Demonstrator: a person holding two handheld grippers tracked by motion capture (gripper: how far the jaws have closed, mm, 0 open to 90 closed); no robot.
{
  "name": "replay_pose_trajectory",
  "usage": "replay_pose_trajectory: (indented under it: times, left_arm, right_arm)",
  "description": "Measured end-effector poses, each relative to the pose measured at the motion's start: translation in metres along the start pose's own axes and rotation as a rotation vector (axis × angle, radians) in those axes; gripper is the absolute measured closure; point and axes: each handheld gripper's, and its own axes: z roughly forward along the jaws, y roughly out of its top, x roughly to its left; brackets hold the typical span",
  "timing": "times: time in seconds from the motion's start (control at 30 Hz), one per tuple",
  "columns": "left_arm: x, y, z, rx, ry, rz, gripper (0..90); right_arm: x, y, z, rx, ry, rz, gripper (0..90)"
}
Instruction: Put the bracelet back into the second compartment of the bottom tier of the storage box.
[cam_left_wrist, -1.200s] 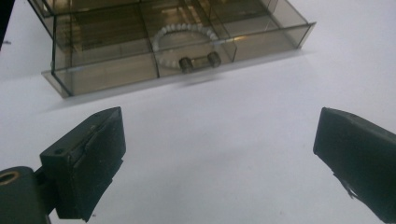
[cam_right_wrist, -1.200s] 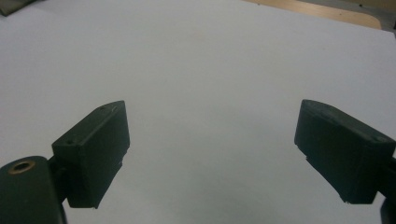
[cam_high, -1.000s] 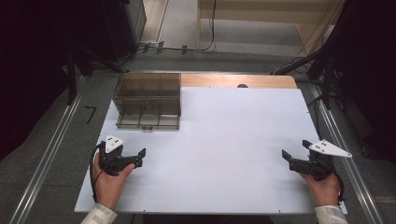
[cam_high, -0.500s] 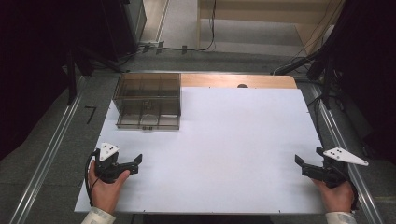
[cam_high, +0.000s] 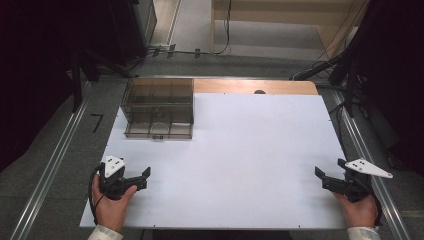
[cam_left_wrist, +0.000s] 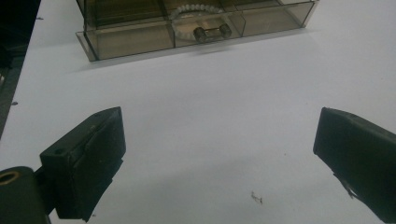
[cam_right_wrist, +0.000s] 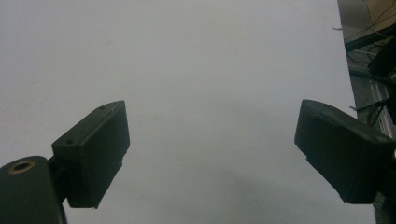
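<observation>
Just two tools, one organizer.

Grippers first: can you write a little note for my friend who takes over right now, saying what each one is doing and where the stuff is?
Left gripper: open, holding nothing, low over the near left of the white table.
Right gripper: open, holding nothing, at the near right edge.
The clear drawer box sits at the far left of the table, straight ahead of the left gripper. A white bead bracelet lies in its middle front compartment.
Done: nothing that shows; the box is untouched.
Left: probably reach to the box with the left gripper, which is nearer.
</observation>
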Motion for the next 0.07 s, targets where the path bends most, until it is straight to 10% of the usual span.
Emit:
replay_pose_trajectory:
  times: [0.07]
  left_arm:
    - [0.0009,0.0000,-0.0006,-0.004,0.002,-0.003,2.7]
  right_arm:
    - [0.0003,-0.0006,0.0009,0.002,0.005,-0.002,8.7]
